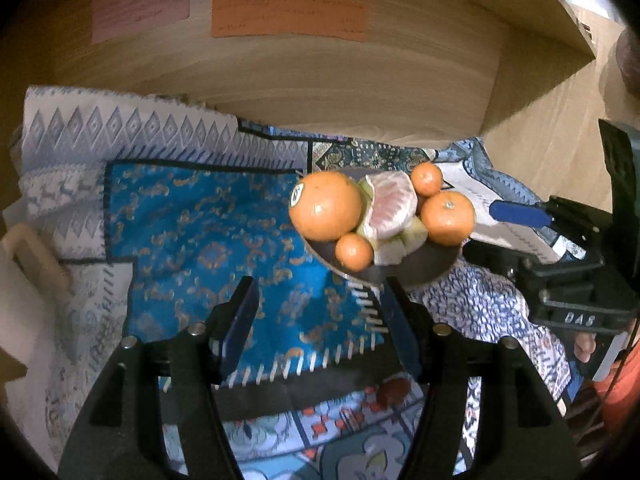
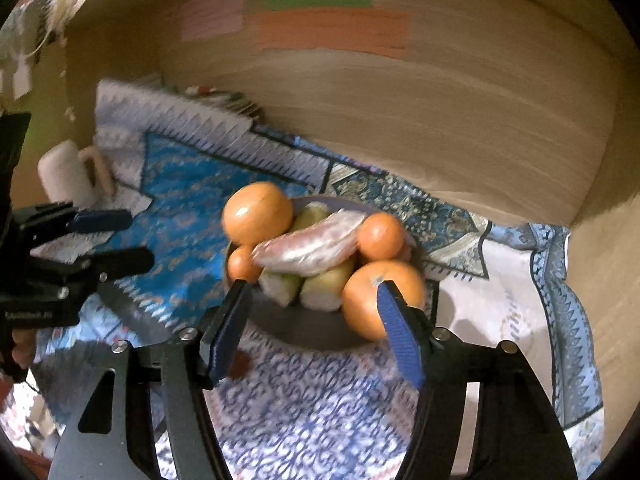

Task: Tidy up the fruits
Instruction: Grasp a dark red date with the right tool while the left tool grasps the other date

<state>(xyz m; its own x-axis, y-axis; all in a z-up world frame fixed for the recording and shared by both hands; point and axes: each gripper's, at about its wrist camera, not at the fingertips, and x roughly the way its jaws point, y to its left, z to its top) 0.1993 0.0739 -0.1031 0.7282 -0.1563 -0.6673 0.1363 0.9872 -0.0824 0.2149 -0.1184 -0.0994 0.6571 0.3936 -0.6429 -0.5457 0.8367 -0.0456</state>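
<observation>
Dark plate (image 1: 420,270) w/ oranges (image 1: 325,206) & peeled fruit (image 1: 394,208), prob. pomelo, on blue patterned cloth (image 1: 192,232). Left gripper (image 1: 320,292) spread, nothing pinched. Right gripper (image 2: 312,292) spread too, empty, just before plate rim.

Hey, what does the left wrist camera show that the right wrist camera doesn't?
Only the left wrist view shows the sticker on the big orange, the writing on the orange note, and the right gripper from the side. Only the right wrist view shows the whole white mug and the left gripper from the side. Both show the plate of oranges and peeled segments on the patterned cloth, with both grippers open and empty.
</observation>
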